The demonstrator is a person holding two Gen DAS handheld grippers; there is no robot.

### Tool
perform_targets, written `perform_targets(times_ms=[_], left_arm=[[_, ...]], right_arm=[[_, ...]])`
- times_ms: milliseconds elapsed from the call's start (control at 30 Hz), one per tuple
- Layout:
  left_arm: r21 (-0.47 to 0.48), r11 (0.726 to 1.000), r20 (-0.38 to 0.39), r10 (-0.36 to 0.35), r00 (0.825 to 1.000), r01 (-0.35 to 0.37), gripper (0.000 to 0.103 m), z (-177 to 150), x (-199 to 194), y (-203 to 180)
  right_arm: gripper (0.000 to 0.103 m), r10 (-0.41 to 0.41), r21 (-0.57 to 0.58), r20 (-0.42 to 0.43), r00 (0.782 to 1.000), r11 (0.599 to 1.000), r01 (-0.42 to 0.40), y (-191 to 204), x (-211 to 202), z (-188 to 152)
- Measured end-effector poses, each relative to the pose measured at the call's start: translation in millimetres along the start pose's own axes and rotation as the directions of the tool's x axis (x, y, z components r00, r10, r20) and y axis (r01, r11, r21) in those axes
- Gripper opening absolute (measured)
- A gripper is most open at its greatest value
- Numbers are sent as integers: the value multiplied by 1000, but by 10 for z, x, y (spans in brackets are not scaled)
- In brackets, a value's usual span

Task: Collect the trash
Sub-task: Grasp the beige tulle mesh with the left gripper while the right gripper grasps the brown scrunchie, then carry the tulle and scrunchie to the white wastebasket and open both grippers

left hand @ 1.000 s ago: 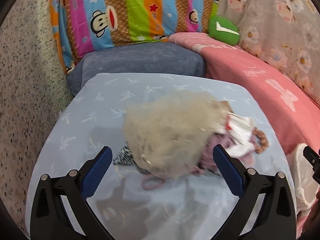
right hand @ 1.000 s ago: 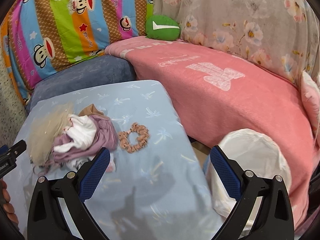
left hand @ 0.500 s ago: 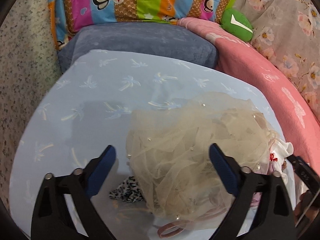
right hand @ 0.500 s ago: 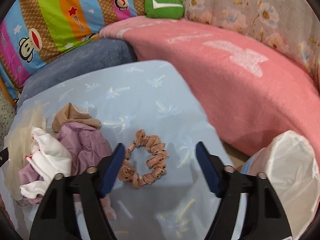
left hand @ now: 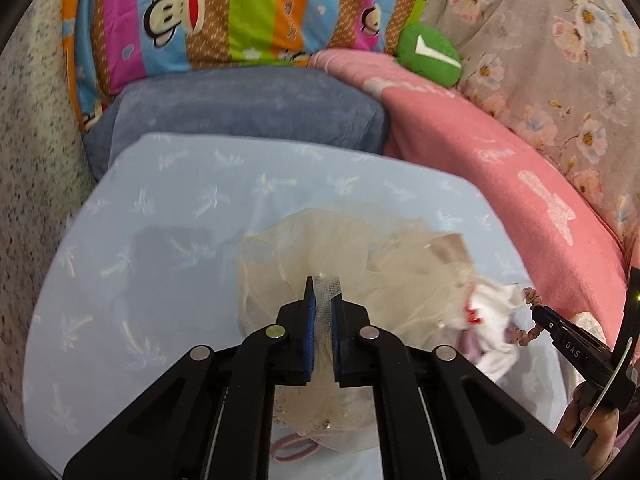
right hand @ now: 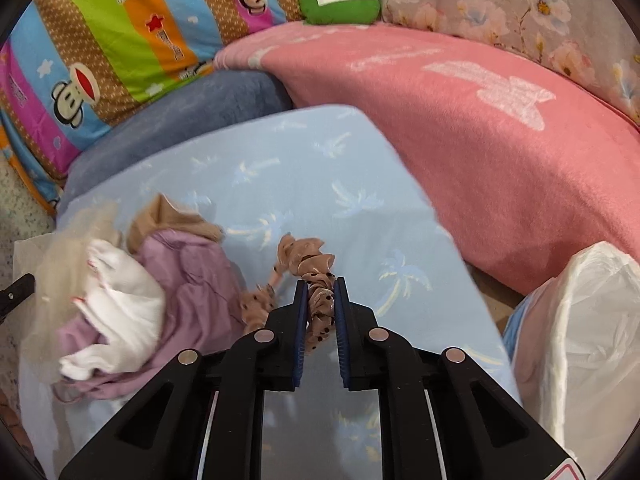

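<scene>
My left gripper [left hand: 323, 292] is shut on a cream tulle net [left hand: 360, 256] that lies on the light blue table [left hand: 180, 208]. My right gripper [right hand: 321, 294] is shut on a tan dotted scrunchie [right hand: 306, 258] and holds it just above the table [right hand: 304, 168]; the scrunchie also shows in the left wrist view [left hand: 529, 330]. Beside it lies a pile of cloth: a purple piece [right hand: 192, 276], a white piece [right hand: 120, 312] and the tulle [right hand: 68, 260]. A white trash bag [right hand: 592, 328] stands open at the right of the table.
A pink blanket [right hand: 500, 152] covers the sofa behind and right of the table. A grey-blue cushion [left hand: 240, 108], a striped monkey pillow [left hand: 224, 12] and a green cushion [left hand: 430, 58] lie at the back. A pink hair tie [left hand: 292, 446] lies under the tulle.
Both grippers were open and have closed: the left on the tulle net, the right on the scrunchie. The right gripper has lifted the scrunchie off the table.
</scene>
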State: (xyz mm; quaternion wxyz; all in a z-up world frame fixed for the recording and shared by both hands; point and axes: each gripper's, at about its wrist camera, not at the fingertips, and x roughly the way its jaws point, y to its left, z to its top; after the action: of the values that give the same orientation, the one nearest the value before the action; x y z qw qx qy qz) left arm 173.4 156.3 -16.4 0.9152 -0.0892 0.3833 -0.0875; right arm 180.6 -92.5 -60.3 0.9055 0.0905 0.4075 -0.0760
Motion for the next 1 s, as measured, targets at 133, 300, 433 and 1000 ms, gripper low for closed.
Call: perform_targets(times_ms=[133,300,433,1000], left_arm=[[42,999,73,-26,997,23,6,136,-322,-236],[104,992,141,-81,987,66,6,297,-639,-594],[161,981,185,-134,974,104,6,351,-884,-958],[351,885,157,-378,912,306,6,79,-1280,-2482]], right_arm=[[12,25,2,76,997,1000,-25,-26,-449,112],[12,45,11,159,986,999,-47,-121,-992,231],[12,41,22,219,975,999,-47,-296,-1405,275],[12,-106,168,301,948,984,57,-1599,-2274,-26]])
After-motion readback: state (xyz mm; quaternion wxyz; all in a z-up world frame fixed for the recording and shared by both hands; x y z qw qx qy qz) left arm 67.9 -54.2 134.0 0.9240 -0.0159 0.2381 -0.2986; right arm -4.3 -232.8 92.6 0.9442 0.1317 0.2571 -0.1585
